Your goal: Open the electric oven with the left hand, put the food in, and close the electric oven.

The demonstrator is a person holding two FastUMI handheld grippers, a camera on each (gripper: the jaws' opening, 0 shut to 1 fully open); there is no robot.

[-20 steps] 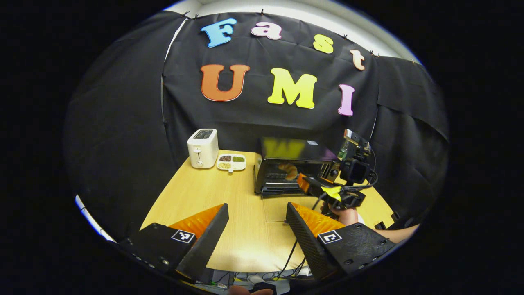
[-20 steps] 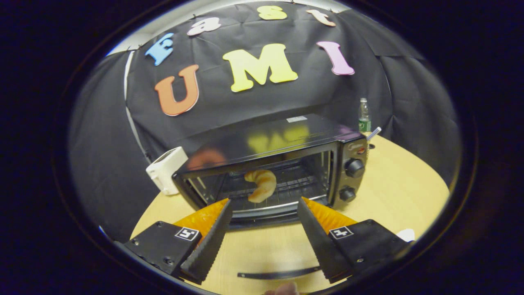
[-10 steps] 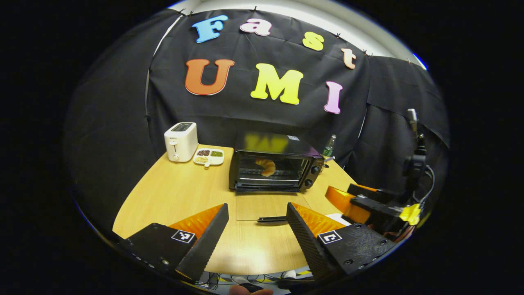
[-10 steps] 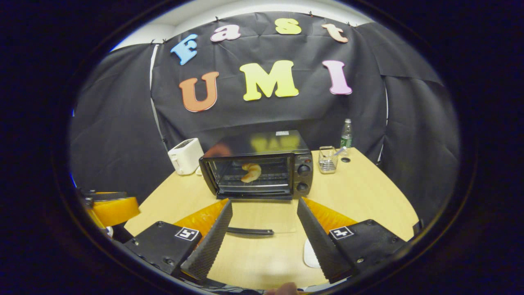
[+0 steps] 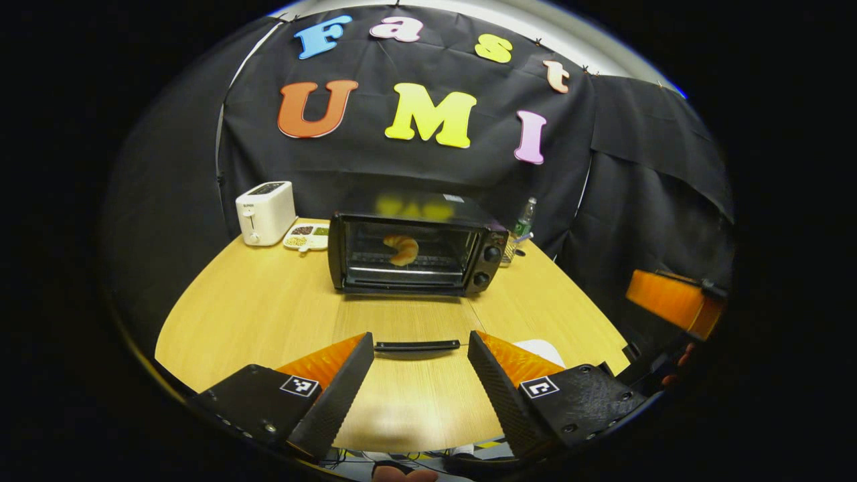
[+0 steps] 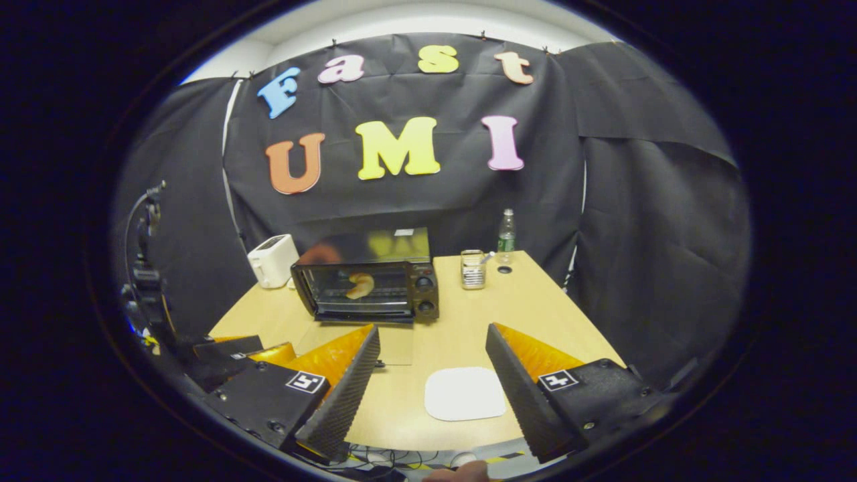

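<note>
The black electric oven (image 5: 408, 244) stands at the back of the wooden table (image 5: 254, 301). Its glass door (image 5: 402, 320) lies folded down flat, with the handle (image 5: 416, 346) nearest me. A croissant (image 5: 402, 249) rests on the rack inside; the right gripper view has it too, as the croissant (image 6: 360, 284) in the oven (image 6: 368, 274). My left gripper (image 5: 420, 338) is open and holds nothing, hovering just short of the handle. My right gripper (image 6: 432, 329) is open too, back above the near table edge. The right gripper (image 5: 669, 301) hangs off the table's right side.
A white toaster (image 5: 266, 212) and a divided dish (image 5: 306, 235) sit left of the oven. A bottle (image 6: 506, 235) and a wire cup (image 6: 473, 269) stand to its right. A white plate (image 6: 465, 393) lies near the front edge.
Both grippers have drawn back from the oven toward the near table edge. The right one left the oven mouth and swung out to the right. The croissant stays on the rack.
</note>
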